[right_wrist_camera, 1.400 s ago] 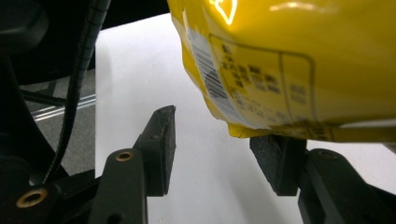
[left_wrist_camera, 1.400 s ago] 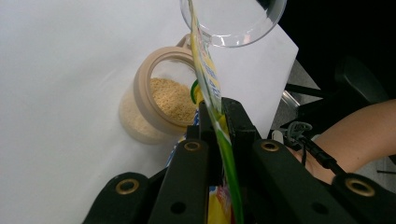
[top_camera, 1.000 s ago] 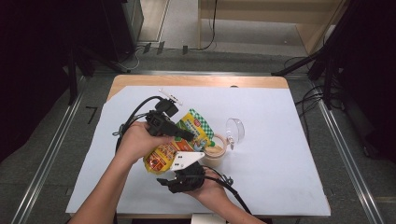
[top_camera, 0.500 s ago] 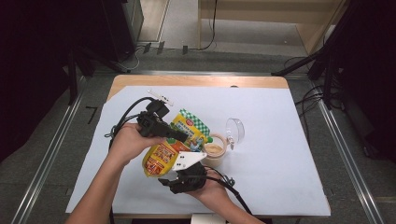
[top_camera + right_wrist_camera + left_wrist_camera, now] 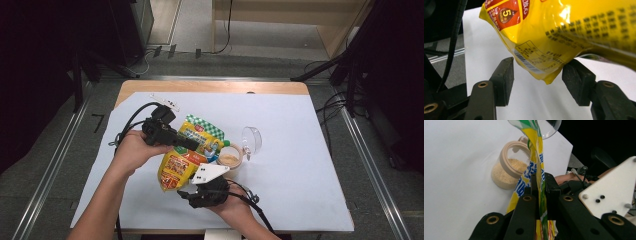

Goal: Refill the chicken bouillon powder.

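So the pouch (image 5: 187,150) hangs above the middle of the table (image 5: 300,150), tilted; its top end sits pinched in the left tool (image 5: 192,145), its bottom corner between the spread jaws of the right tool (image 5: 197,186), nearer the person; the jar (image 5: 231,159) stands just right of the pouch, its lid (image 5: 251,139) right behind it.

Wide bare table (image 5: 310,165) on the right and lower left of the high view; mid-frame is crowded, the pouch (image 5: 182,160), open jar (image 5: 231,156) and lid (image 5: 251,139) blocking the way.
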